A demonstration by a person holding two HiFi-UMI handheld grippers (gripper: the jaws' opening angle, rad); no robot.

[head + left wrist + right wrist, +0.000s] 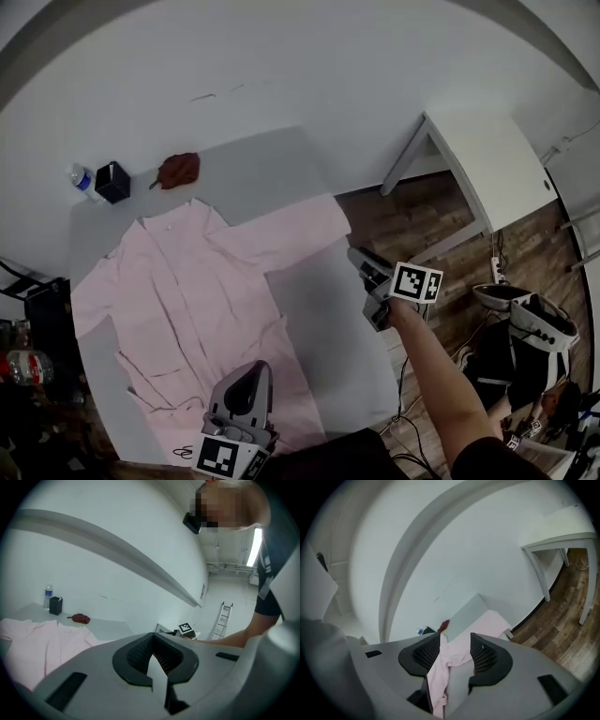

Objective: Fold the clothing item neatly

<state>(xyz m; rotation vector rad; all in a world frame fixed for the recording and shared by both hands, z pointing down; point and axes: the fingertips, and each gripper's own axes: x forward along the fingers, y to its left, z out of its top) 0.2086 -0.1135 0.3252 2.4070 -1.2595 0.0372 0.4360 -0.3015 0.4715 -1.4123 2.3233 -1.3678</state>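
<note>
Table [323,323]: a grey top that carries everything. I take it as my landmark, and it gives a flat bed for folding.
Clothing item [197,291]: a pink garment lies open and face up across the table's left and middle. Its collar is toward the far edge and its hem toward the near edge. I judge it is spread flat so the folds can start clean.
Right sleeve [305,234]: stretched out toward the table's right edge.
Left tongs [248,380]: at the table's near edge, over the hem. The jaws are together with nothing in them, and the garment lies ahead and to their left.
Right tongs [368,281]: at the table's right edge, just beside the sleeve end. The jaws stand apart, and pink cloth shows in the gap near one pad, unpinched as far as I can judge.
Far-left corner: red pouch [178,170], black box [112,182] and bottle [82,178], well clear of the cloth.
</note>
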